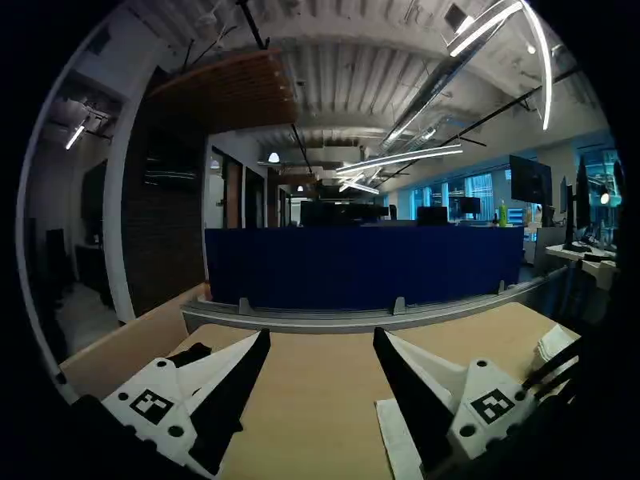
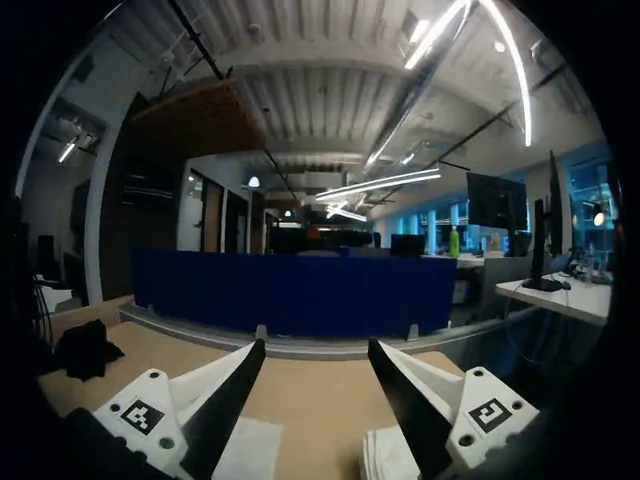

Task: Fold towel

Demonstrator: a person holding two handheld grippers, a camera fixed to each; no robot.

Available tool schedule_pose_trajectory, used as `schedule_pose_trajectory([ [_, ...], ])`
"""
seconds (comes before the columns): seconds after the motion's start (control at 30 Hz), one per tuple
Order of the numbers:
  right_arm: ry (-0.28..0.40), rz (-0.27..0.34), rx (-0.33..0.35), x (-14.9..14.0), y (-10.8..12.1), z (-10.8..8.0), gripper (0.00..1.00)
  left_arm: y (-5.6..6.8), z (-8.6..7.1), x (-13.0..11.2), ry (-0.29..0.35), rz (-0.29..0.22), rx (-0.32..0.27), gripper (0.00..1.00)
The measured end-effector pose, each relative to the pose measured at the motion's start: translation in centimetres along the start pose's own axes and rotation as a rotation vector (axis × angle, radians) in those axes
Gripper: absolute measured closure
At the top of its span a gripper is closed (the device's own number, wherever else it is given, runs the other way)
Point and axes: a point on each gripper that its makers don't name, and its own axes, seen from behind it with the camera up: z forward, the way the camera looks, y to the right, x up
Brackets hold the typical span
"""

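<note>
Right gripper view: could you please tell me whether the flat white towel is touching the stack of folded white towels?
Apart. The right gripper view shows bare wooden table between the flat white towel and the stack of folded white towels.

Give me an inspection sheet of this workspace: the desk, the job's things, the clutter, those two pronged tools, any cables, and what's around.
Surface: light wooden table, bare between the fingers.
Job's things: a flat white towel and a folded white stack lie near the right gripper; neither is gripped.
Clutter: a crumpled dark cloth at the table's left side.
Grippers: left gripper open, holding nothing; right gripper open, holding nothing.
Cables: thin cables seem to hang by the neighbouring desk.
Surroundings: blue partition behind the table, monitors, ceiling strip lights.
</note>
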Motion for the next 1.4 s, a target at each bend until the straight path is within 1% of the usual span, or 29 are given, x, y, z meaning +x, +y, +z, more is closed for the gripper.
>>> schedule_pose_trajectory([
  [0.07, -0.006, -0.008, -0.003, -2.6, 0.5, -3.7, 0.01, 1.2, 0.0, -0.3, -0.009, 0.002, -0.014, 0.05],
  [0.1, -0.014, -0.017, 0.004, -3.0, 0.5, -4.2, 0.01, 1.8, 0.0, -0.4, -0.015, 0.002, -0.027, 0.05],
  [0.2, -0.046, -0.054, 0.046, -3.4, -0.3, -3.8, 0.01, 3.3, 0.1, -0.9, -0.044, 0.000, -0.078, 0.05],
  [0.3, -0.087, -0.090, 0.121, -4.6, -1.9, -3.5, 0.00, 5.0, 0.3, -1.8, -0.087, -0.003, -0.147, 0.05],
  [0.4, -0.137, -0.127, 0.212, -6.1, -3.9, -3.8, 0.00, 7.0, 0.3, -2.7, -0.137, 0.002, -0.231, 0.05],
  [0.47, -0.180, -0.154, 0.276, -7.2, -5.2, -4.0, 0.00, 8.4, 0.1, -3.3, -0.168, 0.012, -0.298, 0.04],
  [0.57, -0.245, -0.183, 0.355, -9.0, -6.8, -4.4, 0.00, 10.0, -0.1, -3.9, -0.204, 0.034, -0.382, 0.04],
  [0.67, -0.278, -0.196, 0.393, -10.1, -7.5, -4.4, 0.00, 10.4, 0.1, -4.4, -0.217, 0.061, -0.407, 0.05],
  [0.77, -0.291, -0.199, 0.403, -10.7, -7.7, -4.1, 0.00, 10.7, 0.3, -4.9, -0.228, 0.080, -0.420, 0.05],
  [0.9, -0.319, -0.198, 0.413, -12.0, -8.0, -3.6, 0.00, 11.5, 0.3, -6.7, -0.259, 0.096, -0.448, 0.04],
  [1.07, -0.365, -0.204, 0.432, -15.0, -8.5, -3.6, 0.00, 12.1, 0.4, -10.1, -0.311, 0.129, -0.474, 0.04],
  [1.17, -0.395, -0.210, 0.443, -17.3, -8.7, -3.8, 0.00, 12.6, 0.1, -12.6, -0.348, 0.152, -0.489, 0.04],
  [1.4, -0.468, -0.213, 0.463, -23.2, -9.1, -4.7, 0.00, 13.7, -1.6, -18.9, -0.456, 0.180, -0.531, 0.04],
])
